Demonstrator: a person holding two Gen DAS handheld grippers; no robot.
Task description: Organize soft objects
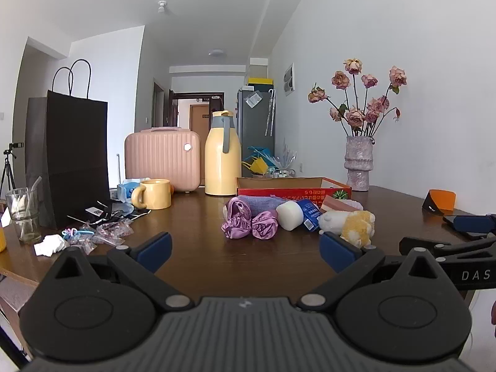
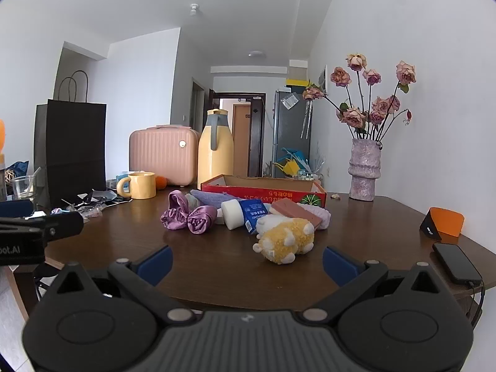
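Both our grippers point(image 1: 245, 249) point(image 2: 246, 262) gape wide, empty; plush point(image 2: 286, 240) before the box point(image 2: 263, 190) looks light, squishy, so we'd pinch its middle.

You are working in soft, even daylight in both views; the white walls are glowing brightly and the ceiling is looking slightly washed out; the dark table point(image 1: 254, 266) is catching a dull sheen near its right edge and showing only faint shadows; the fisheye is bending the walls, and black vignetting is cutting the corners; focus is staying fairly sharp.
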